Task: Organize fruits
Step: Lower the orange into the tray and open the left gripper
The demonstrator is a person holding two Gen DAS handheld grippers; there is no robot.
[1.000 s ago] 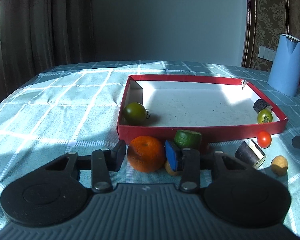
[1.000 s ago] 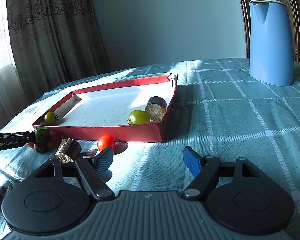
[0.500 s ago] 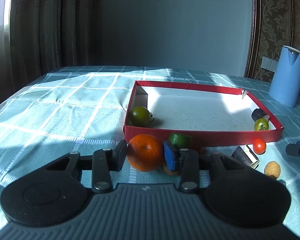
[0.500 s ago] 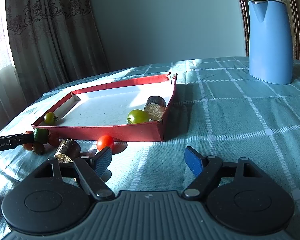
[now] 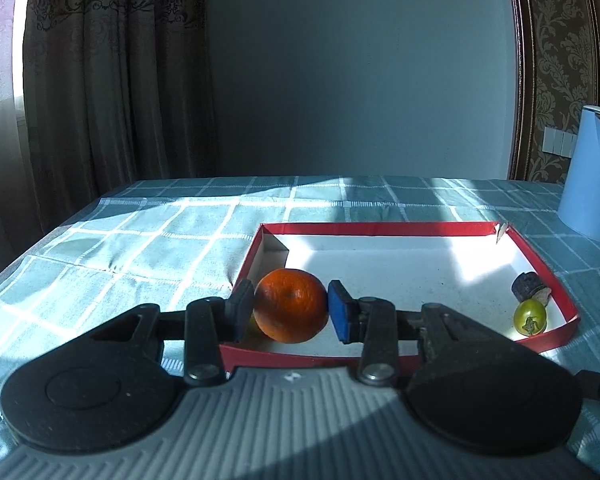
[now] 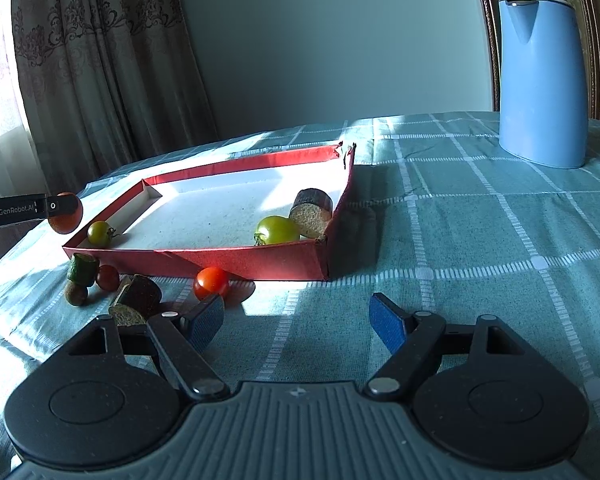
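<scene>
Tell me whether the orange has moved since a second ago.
Yes. The orange, gripped in the left claw, has risen from the tablecloth in front of the red tray and now hangs above the tray's near wall.

Red tray (image 5: 548, 276) (checked teal tablecloth (image 5: 172, 240))

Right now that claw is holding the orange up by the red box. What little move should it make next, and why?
Probably carry the orange a bit further forward over the red box and lower it onto the bare white floor. The left gripper is shut on it near the box's front wall, and a green tomato sits in that near corner, so going further in avoids bumping it.
</scene>
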